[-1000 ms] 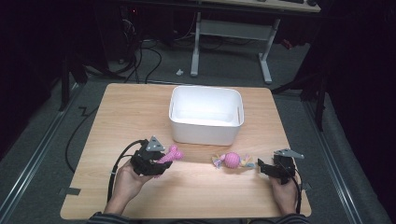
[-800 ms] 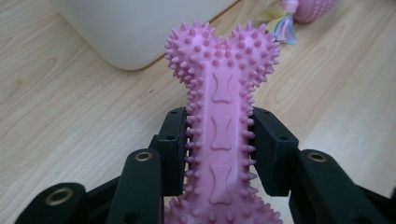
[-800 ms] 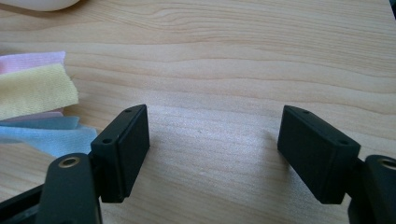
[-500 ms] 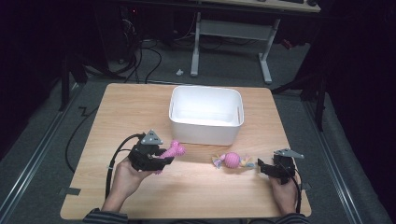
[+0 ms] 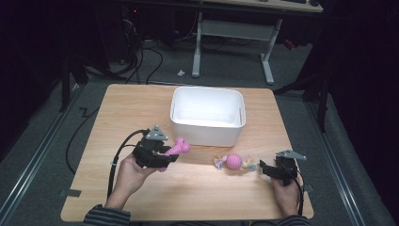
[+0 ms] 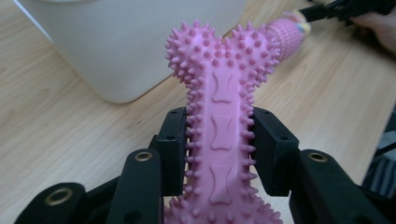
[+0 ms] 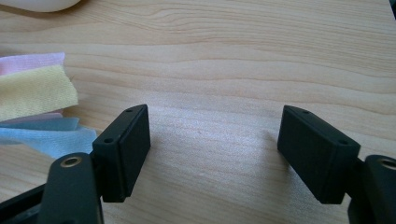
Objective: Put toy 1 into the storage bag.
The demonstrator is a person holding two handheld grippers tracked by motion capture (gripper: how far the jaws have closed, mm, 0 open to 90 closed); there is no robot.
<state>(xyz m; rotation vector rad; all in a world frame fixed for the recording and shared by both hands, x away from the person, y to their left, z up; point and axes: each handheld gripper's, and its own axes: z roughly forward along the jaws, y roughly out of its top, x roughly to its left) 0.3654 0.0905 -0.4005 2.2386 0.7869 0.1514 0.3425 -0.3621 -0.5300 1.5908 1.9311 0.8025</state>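
Left gripper [image 6: 219, 154] first: its jaws are clamped on the shaft of the pink spiky bone toy [image 6: 224, 116], one pad on each side, the knobbed end sticking out ahead toward the white bin [image 6: 135, 42]. From the high view the bone [image 5: 176, 148] sits lifted just in front of the bin's near wall [image 5: 207, 134], not yet over the rim. Over to the right gripper [image 7: 215, 149]: jaws wide apart, nothing between them but bare counter [image 7: 233, 70], with the pastel fabric strips [image 7: 37, 107] just off the left jaw. Those strips belong to the pink ball toy [image 5: 234, 161], lying on the counter in front of the bin, just beside the right gripper [image 5: 263, 168].

So, by my read, the job looks like tidying toys into the bin: one toy is picked up, none shows inside, and the ball is ungrasped. The left hand [image 5: 131, 172] is angled toward the bin; the right hand [image 5: 284, 188] lies low, pointing at the ball.
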